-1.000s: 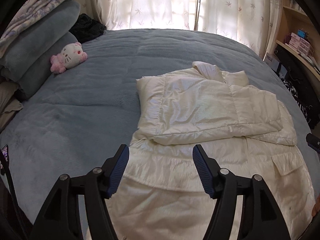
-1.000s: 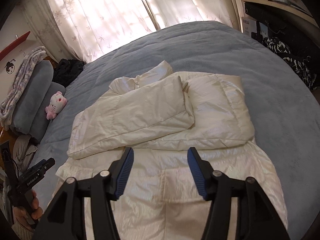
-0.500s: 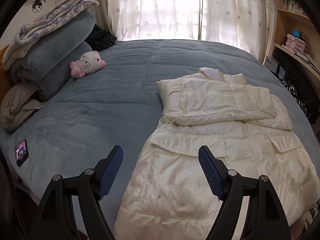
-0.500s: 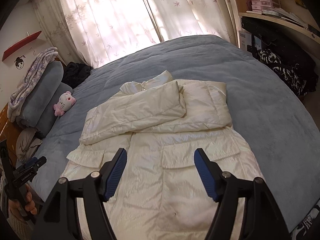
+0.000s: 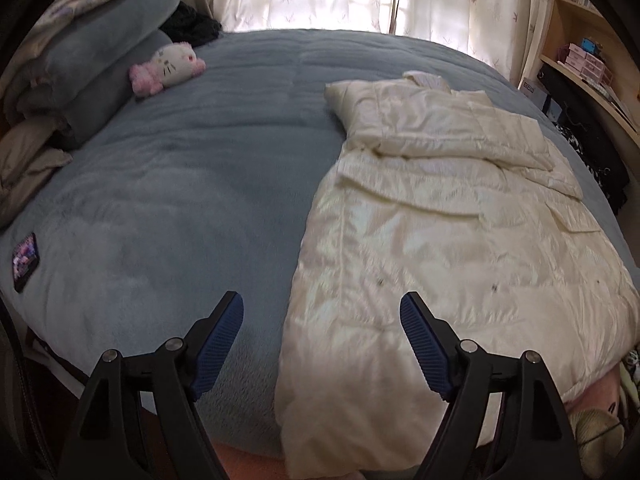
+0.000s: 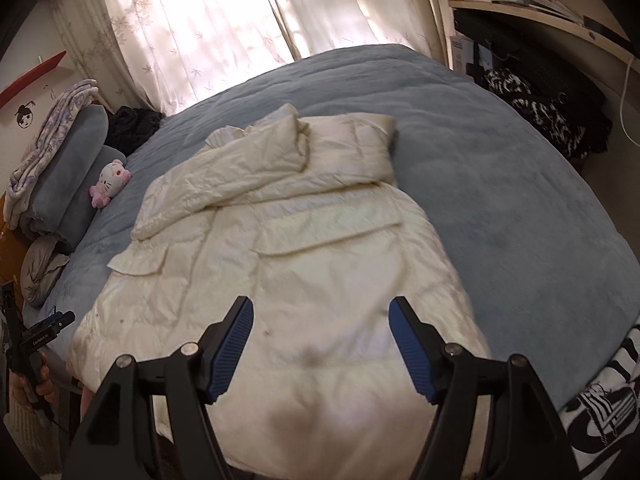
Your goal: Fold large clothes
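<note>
Cream padded coat (image 5: 440, 240) lying flat on the blue bed (image 5: 180, 200), sleeves folded across its chest, hem draped over the near edge. Left gripper (image 5: 322, 318) and right gripper (image 6: 320, 322): jaws wide, just opened further, holding nothing, poised above the hem.

A pink and white plush cat (image 5: 168, 66) leans against stacked grey pillows (image 5: 100, 64) at the head of the bed. A phone (image 5: 25, 256) lies near the blue blanket's (image 5: 180, 200) edge. Flowered curtains (image 6: 224, 20) glow behind, with shelves (image 5: 588, 64) alongside.
</note>
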`<state>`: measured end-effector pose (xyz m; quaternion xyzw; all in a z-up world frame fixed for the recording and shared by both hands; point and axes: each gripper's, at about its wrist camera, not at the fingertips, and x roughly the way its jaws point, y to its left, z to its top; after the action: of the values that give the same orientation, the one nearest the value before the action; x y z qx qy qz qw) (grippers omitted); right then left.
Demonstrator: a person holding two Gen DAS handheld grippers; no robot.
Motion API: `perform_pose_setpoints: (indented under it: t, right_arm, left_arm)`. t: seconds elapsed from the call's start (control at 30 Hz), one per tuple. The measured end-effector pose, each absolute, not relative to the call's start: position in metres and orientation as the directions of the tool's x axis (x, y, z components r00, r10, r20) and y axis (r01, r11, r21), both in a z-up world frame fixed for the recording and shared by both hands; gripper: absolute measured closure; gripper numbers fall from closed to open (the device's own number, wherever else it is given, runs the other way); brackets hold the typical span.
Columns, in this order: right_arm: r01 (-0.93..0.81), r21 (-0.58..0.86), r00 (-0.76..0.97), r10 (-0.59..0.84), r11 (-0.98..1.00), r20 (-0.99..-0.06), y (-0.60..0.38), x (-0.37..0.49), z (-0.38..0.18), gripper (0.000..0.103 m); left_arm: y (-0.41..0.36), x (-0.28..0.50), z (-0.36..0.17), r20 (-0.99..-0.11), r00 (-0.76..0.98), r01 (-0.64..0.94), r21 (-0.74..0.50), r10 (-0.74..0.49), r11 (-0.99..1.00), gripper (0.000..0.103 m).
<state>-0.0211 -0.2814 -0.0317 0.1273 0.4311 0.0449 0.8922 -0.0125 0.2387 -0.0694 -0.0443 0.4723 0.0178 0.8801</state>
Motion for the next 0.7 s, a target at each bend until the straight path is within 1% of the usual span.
perform_pose_setpoints:
  t: [0.27,0.4,0.43,0.57,0.6,0.7]
  right_arm:
    - [0.157,0.265,0.548,0.140,0.951,-0.825,-0.345,-0.046,-0.065,0.032]
    - [0.207,0.339,0.527,0.187,0.918,-0.829,-0.365,-0.056,-0.087,0.032]
    - [0.212,0.357,0.519,0.205,0.910,-0.830,-0.366,-0.057,-0.093,0.032]
    - [0.189,0.436,0.535,0.280,0.880,-0.797,-0.362,-0.059,-0.108,0.032]
    - [0.177,0.461,0.543,0.304,0.870,-0.783,-0.360,-0.059,-0.110,0.031]
    - [0.147,0.487,0.559,0.334,0.861,-0.759,-0.350,-0.058,-0.114,0.031]
  left_arm:
    - [0.268,-0.020,-0.106,-0.864,0.486,-0.055,-0.178,-0.130,0.982,0.024]
    - [0.277,-0.021,-0.117,-0.854,0.483,-0.066,-0.256,-0.194,0.964,0.021]
    - [0.278,-0.021,-0.119,-0.849,0.485,-0.067,-0.275,-0.210,0.959,0.019]
    - [0.276,-0.020,-0.124,-0.838,0.482,-0.044,-0.313,-0.254,0.949,0.014]
    - [0.273,-0.021,-0.125,-0.835,0.481,-0.031,-0.322,-0.268,0.946,0.013]
    - [0.268,-0.021,-0.128,-0.826,0.479,-0.009,-0.343,-0.297,0.939,0.011]
